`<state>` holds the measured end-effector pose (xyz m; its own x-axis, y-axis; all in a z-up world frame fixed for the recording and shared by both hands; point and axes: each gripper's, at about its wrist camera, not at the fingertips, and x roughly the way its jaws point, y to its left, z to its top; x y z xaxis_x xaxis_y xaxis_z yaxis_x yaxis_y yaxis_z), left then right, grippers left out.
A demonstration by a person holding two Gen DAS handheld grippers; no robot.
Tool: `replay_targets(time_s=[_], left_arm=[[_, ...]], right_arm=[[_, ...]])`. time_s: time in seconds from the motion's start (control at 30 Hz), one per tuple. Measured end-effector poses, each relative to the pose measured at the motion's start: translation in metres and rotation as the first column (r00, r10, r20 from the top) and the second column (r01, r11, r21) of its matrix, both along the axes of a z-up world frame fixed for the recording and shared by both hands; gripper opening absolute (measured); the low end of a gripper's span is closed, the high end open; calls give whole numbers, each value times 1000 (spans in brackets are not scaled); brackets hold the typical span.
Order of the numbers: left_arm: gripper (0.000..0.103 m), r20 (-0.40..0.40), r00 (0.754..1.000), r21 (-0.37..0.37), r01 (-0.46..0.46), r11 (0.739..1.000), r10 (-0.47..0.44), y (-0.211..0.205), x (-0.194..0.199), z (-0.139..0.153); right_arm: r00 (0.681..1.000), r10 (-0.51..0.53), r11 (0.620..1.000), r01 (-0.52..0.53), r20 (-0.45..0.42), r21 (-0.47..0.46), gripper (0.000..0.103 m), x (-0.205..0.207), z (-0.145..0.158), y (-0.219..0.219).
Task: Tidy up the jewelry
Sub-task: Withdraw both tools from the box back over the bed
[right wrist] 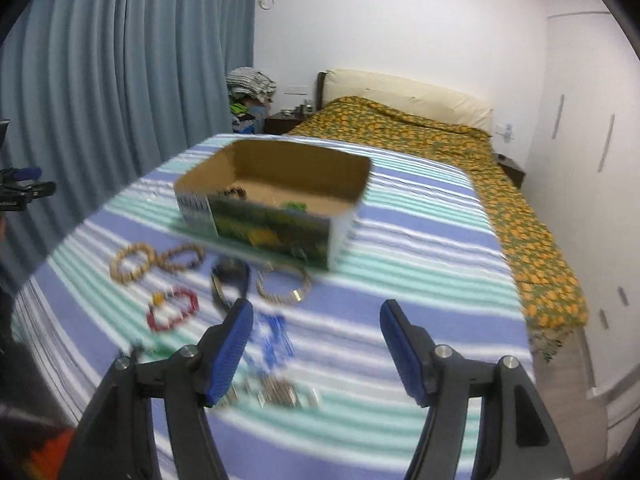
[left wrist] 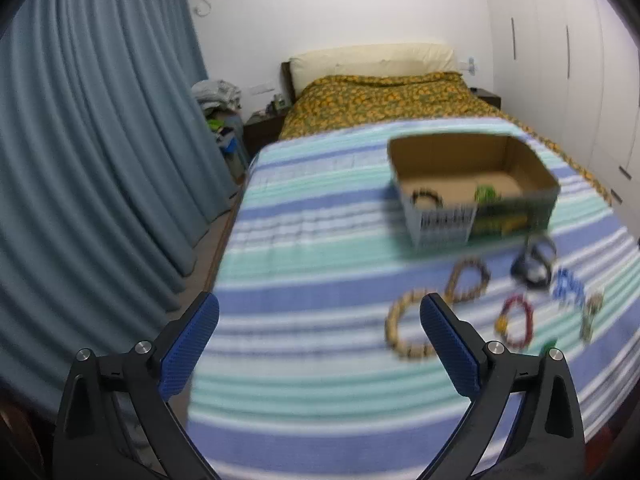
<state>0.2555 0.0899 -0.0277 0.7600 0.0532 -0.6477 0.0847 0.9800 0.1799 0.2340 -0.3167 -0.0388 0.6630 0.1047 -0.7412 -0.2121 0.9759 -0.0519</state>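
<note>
Left wrist view blurred: my left gripper (left wrist: 319, 338) spread, empty, its finger (left wrist: 448, 348) hiding part of tan bead bracelet (left wrist: 404, 328); right gripper (right wrist: 317, 354) spread, empty; cardboard box (right wrist: 344, 220) contents indistinct.

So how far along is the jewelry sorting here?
Early. Done: a dark beaded bracelet and a green piece lie in the open cardboard box. In hand: nothing; left gripper and right gripper are open. Left: the tan wooden bracelet, red beaded bracelet and others on the striped blanket.
</note>
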Motion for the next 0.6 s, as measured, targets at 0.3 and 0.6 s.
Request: replay_targets(time_s=[0.3,0.6], left_arm=[[101,-142,989,-210,1,978,-31,-28,-62,-110],[101,-158,986,-140,30,990,-52,-65,-64,-151]], right_arm=[[991,-131,990,132,-24,44,68,-76,-55,-10],[990,-120,991,124,-76,53,68,-90,-103,23]])
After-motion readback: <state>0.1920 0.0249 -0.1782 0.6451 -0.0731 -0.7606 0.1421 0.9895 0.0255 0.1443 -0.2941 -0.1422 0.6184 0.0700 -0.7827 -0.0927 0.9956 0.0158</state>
